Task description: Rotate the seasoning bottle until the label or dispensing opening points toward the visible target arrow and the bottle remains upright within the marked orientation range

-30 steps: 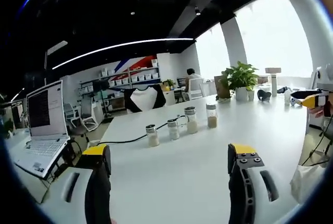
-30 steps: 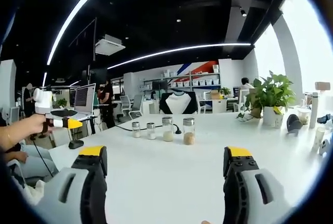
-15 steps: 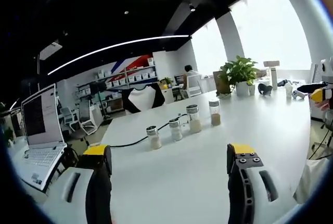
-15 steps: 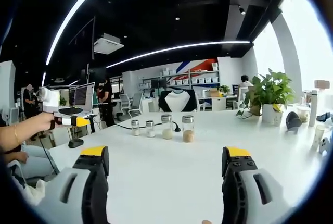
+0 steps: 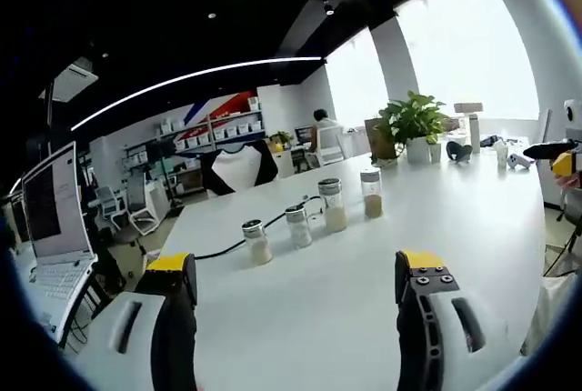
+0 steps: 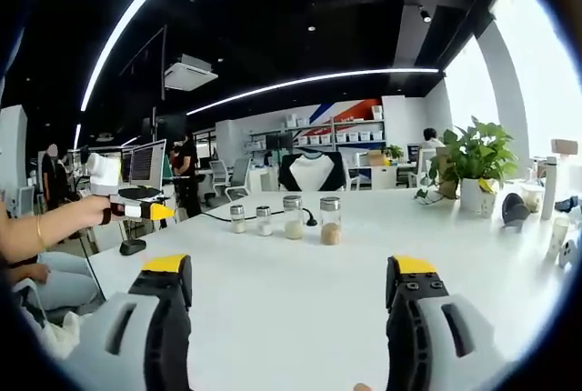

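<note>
Four seasoning bottles are carried in a row on the white bench (image 6: 300,309), set well in from its edges, presumably so each can be reached and turned freely. No target arrow can be made out. A potted plant (image 6: 473,168) is seen toward the far right edge. The bottles run from the tallest bottle (image 6: 331,220) to the smallest bottle (image 6: 237,219). Both the left gripper (image 5: 296,273) and right gripper (image 6: 289,275) are held short of the row, fingers spread and gripping nothing.
</note>
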The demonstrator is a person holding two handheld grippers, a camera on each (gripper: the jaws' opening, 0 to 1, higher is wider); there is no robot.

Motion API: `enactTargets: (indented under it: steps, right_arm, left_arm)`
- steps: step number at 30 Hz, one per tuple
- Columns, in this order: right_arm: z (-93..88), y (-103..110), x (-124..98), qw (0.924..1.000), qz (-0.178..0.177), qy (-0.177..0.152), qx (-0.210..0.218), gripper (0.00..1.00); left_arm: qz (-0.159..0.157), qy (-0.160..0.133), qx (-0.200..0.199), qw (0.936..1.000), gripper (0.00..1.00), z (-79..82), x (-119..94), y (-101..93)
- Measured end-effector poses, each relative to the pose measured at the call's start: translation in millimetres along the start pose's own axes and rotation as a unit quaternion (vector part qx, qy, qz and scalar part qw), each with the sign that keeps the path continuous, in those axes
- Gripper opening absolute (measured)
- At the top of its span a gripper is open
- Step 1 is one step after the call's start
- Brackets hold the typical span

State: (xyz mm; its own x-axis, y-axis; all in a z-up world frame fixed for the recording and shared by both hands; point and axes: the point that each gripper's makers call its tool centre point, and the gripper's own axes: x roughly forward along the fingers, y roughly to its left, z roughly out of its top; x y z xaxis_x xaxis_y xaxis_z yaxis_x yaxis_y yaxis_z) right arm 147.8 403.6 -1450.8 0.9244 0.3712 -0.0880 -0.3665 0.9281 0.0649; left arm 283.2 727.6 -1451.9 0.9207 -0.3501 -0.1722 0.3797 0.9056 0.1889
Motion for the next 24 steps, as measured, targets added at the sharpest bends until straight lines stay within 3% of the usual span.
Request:
enactTargets:
  steps: [12,24]
  right_arm:
    - [-3.2,-1.4,1.4,1.0,0.003,0.004,0.003,0.88]
    - [-2.4,-11.3,-1.0,1.0,-0.007,0.003,0.004,0.88]
  left_arm:
    - [0.002,-0.002,-0.003,1.0,0.95,6.4,41.3,16.6]
    - [0.002,-0.004,-0.025,0.9997,0.95,3.7,57.4,19.9]
